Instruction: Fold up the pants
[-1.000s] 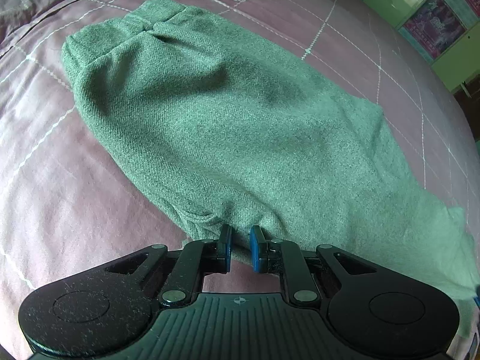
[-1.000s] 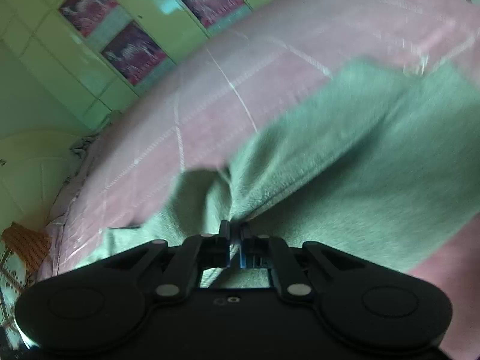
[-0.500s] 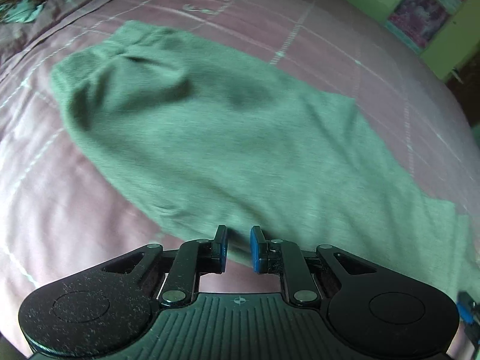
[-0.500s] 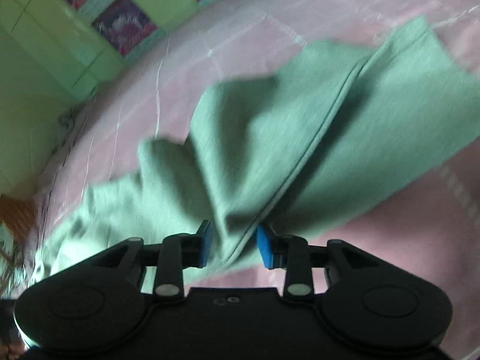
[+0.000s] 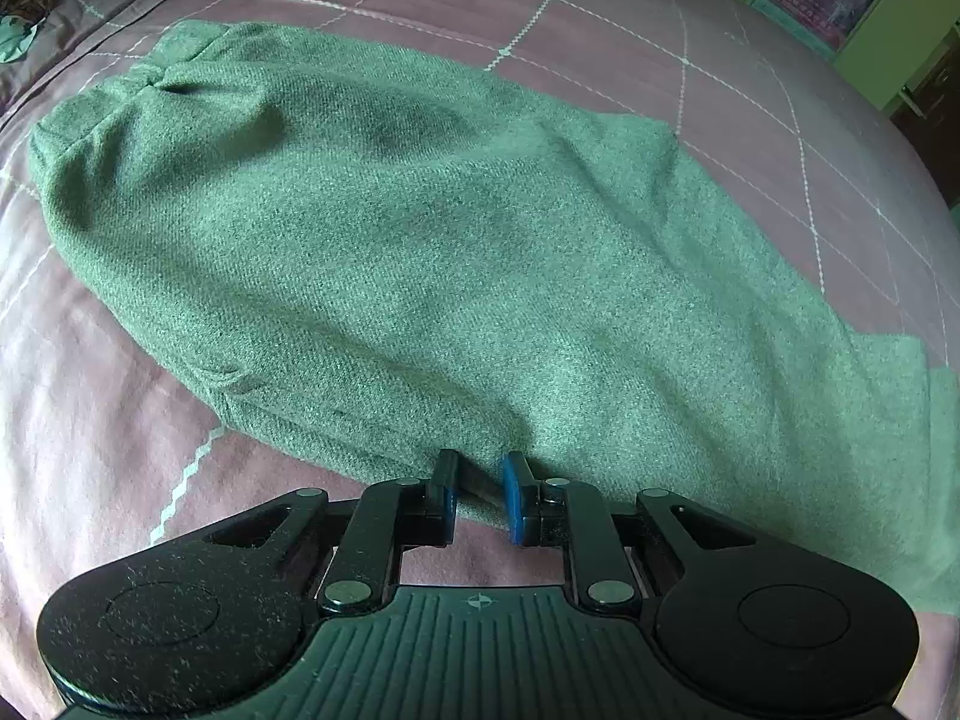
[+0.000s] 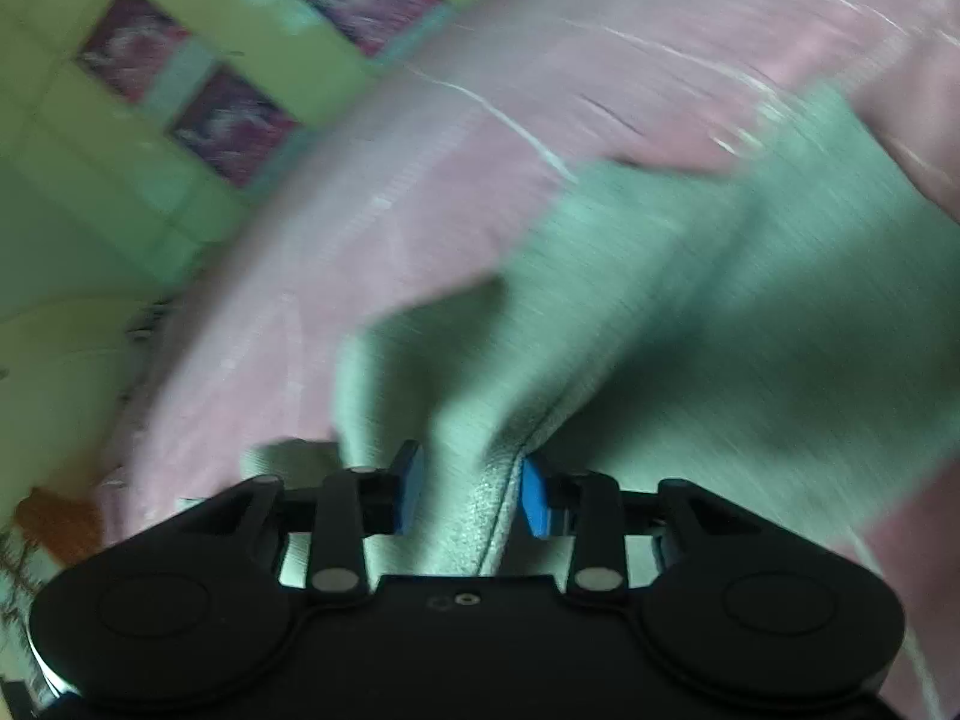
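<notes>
Green knit pants (image 5: 420, 228) lie folded lengthwise on a pink quilted bedspread (image 5: 90, 420), waistband at the far left, legs running to the right. My left gripper (image 5: 478, 495) sits at the near edge of the pants, its blue pads a little apart with a bit of the edge between them. In the blurred right wrist view the pants (image 6: 750, 324) lie bunched in front of my right gripper (image 6: 471, 495), whose jaws stand wide apart with a seamed fold of fabric lying loosely between them.
The bedspread (image 6: 420, 180) has white stitched grid lines. A green wall with dark pictures (image 6: 228, 120) stands beyond the bed. A patterned pillow or cloth (image 5: 24, 0) lies at the far left corner.
My right gripper has opened and let go of the pant fabric it pinched a second ago. My left gripper's jaws have stayed slightly apart at the pants' near edge.
</notes>
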Demonstrator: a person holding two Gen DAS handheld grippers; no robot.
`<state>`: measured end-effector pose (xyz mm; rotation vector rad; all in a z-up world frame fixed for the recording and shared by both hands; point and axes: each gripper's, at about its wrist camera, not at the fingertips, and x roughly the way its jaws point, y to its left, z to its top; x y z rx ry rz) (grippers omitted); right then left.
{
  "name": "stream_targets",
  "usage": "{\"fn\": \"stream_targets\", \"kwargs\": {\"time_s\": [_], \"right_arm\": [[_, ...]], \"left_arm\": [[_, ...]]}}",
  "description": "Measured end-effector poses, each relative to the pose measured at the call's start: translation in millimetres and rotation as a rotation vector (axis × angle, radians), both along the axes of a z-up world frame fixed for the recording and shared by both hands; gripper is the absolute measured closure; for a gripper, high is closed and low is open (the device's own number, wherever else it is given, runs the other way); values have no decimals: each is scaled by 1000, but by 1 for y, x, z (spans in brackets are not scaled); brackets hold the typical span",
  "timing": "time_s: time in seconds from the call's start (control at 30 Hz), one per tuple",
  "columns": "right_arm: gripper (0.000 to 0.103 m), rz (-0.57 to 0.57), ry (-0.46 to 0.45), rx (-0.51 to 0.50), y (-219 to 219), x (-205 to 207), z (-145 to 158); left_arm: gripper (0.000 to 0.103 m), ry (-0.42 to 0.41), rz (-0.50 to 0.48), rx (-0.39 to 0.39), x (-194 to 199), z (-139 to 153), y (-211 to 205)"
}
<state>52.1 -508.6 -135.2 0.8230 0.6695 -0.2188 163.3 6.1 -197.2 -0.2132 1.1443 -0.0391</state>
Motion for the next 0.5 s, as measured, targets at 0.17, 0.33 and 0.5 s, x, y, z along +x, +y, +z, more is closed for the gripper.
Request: {"fn": "stream_targets", "kwargs": {"time_s": [0.17, 0.33, 0.5], "right_arm": [[68, -27, -52, -79, -13, 32, 14], [78, -86, 66, -155, -36, 70, 1], [98, -76, -43, -340, -28, 53, 48]], "left_arm": [[86, -1, 0, 9, 1, 0, -3], [86, -4, 1, 12, 0, 0, -4], [86, -6, -16, 25, 1, 0, -6]]}}
